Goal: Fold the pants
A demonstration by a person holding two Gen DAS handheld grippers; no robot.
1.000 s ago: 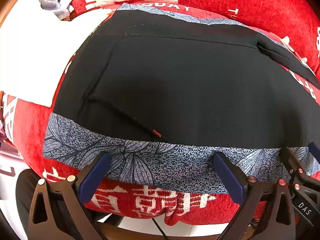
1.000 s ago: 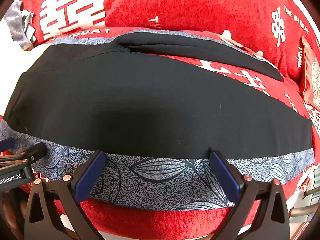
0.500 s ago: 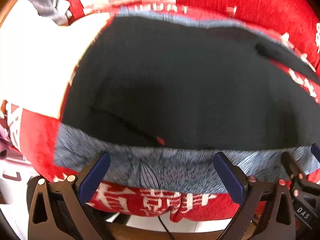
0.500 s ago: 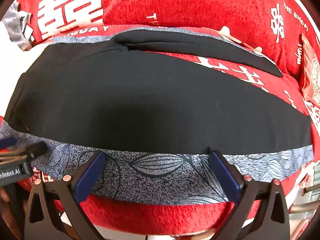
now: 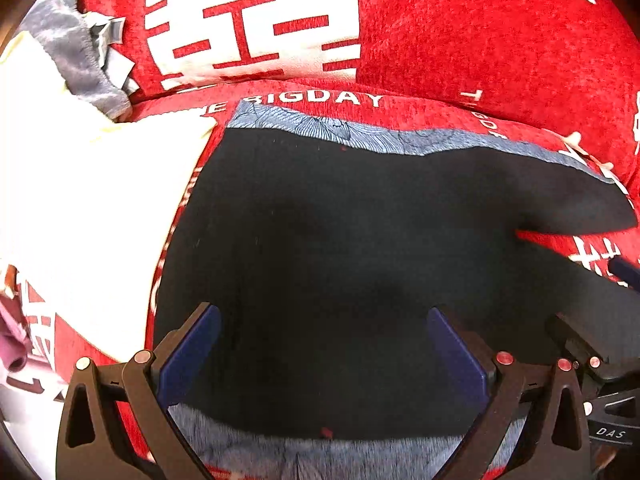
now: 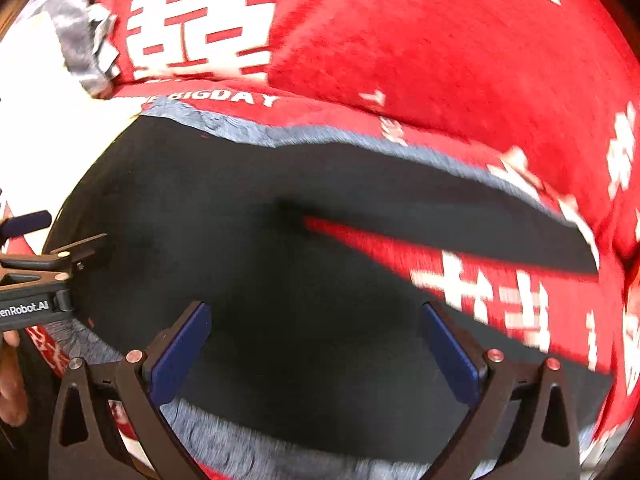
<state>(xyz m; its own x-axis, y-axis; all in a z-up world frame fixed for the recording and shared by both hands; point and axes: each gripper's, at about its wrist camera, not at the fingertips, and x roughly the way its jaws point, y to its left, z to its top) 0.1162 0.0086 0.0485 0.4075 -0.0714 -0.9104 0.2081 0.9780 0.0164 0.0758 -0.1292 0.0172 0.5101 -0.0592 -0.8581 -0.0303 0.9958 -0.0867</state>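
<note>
Black pants point(image 5: 340, 248) lie spread on a red sofa seat, with grey-blue leaf-print fabric point(image 5: 320, 456) showing along their near and far edges. In the right wrist view the pants point(image 6: 280, 280) split into two legs, with red seat between them. My left gripper point(image 5: 324, 344) is open and empty, its blue pads over the near part of the pants. My right gripper point(image 6: 316, 340) is open and empty over the pants too. Each gripper shows at the edge of the other's view.
The red sofa backrest point(image 5: 480, 40) with white characters rises behind the pants. A white cloth point(image 5: 80, 200) lies to the left, with a grey cloth point(image 5: 80, 52) beyond it. The seat's front edge is just below the grippers.
Both grippers have moved forward over the pants, from the near patterned edge onto the black fabric. Both stay open. The pants have not visibly moved.
</note>
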